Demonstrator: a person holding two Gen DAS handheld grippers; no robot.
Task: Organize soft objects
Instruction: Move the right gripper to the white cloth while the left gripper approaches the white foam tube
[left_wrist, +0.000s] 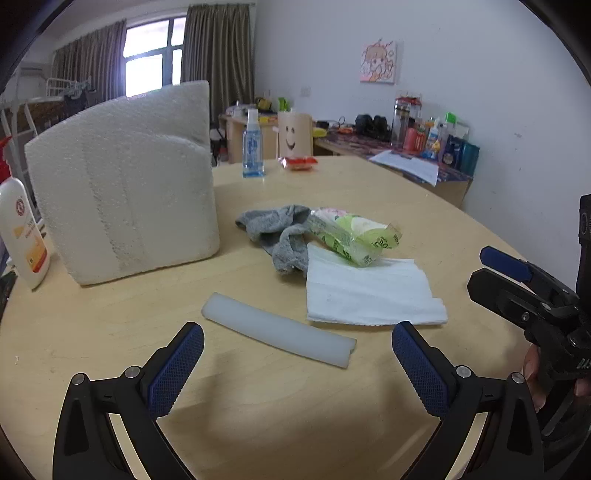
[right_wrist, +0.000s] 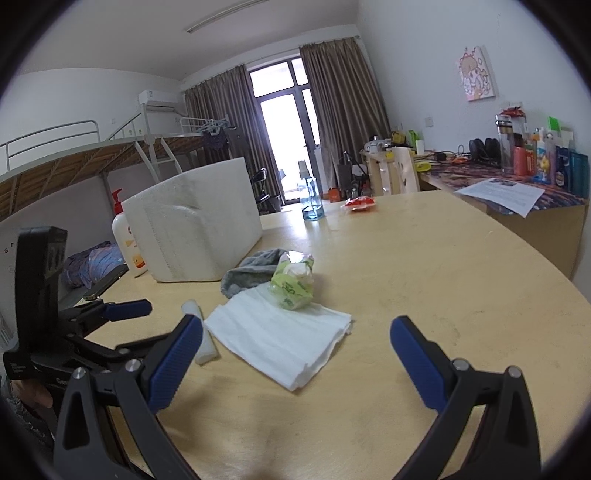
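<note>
On the round wooden table (left_wrist: 110, 350) lie a white foam strip (left_wrist: 277, 328), a folded white cloth (left_wrist: 369, 291), a crumpled grey sock (left_wrist: 280, 232) and a green tissue pack (left_wrist: 351, 236) resting on the cloth's far edge. A big white foam block (left_wrist: 122, 184) stands behind them on the left. My left gripper (left_wrist: 297, 365) is open just in front of the strip, nothing between its fingers. My right gripper (right_wrist: 295, 358) is open, near the cloth (right_wrist: 280, 339), with the pack (right_wrist: 293, 280), the sock (right_wrist: 251, 273) and the strip (right_wrist: 201, 332) around it.
A lotion bottle (left_wrist: 22, 236) stands left of the foam block. A clear spray bottle (left_wrist: 253, 147) and a red packet (left_wrist: 299, 162) sit at the table's far side. Behind lies a cluttered desk (left_wrist: 417, 147) with bottles. The right gripper's body (left_wrist: 535, 306) shows at the right edge.
</note>
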